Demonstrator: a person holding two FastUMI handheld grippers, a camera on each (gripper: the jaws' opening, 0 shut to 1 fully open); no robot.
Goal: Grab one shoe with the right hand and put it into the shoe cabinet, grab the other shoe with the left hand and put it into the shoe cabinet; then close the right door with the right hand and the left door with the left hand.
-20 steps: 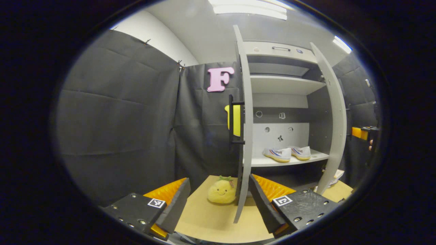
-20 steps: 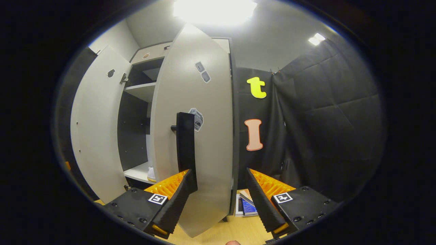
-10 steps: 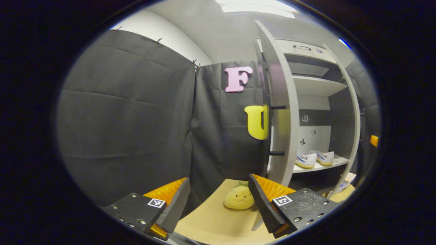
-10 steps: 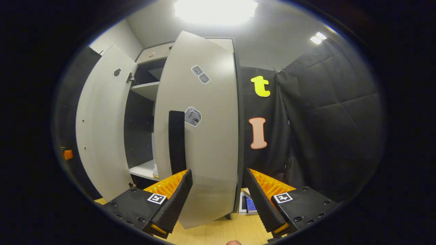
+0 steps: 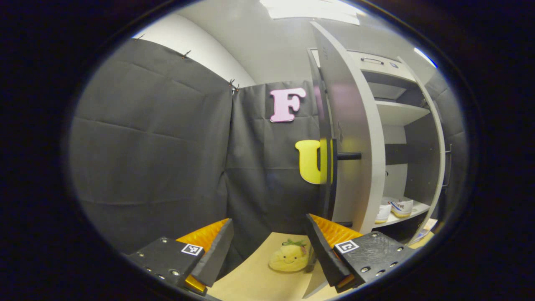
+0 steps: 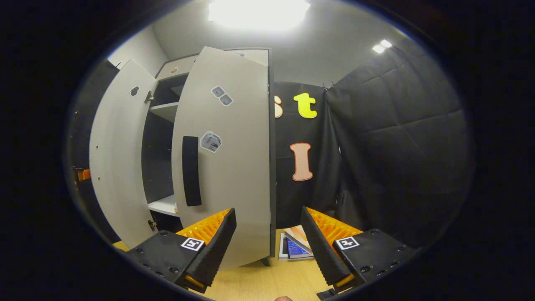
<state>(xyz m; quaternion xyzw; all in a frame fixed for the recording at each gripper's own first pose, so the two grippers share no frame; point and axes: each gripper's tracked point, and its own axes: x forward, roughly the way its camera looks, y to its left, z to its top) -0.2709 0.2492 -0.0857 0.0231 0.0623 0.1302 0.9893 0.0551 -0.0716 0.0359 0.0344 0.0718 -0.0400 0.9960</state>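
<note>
Two white shoes [image 5: 395, 208] sit side by side on the lower shelf [image 5: 411, 211] inside the shoe cabinet [image 5: 393, 108], toes outward. The cabinet has two doors: the left door [image 5: 355, 138] stands partly open with its black handle [image 5: 334, 167] facing the left tool [image 5: 267, 246], whose fingers are spread wide and hold nothing. The right door [image 6: 230, 159], with one black handle [image 6: 191, 170] and three stickers, is ajar before the right tool [image 6: 267, 244], also spread wide and empty. One yellow plush toy [image 5: 288, 257] lies on the tabletop [image 5: 250, 280] beside the left door; some booklets [image 6: 294, 246] lie by the cabinet's right side.
</note>
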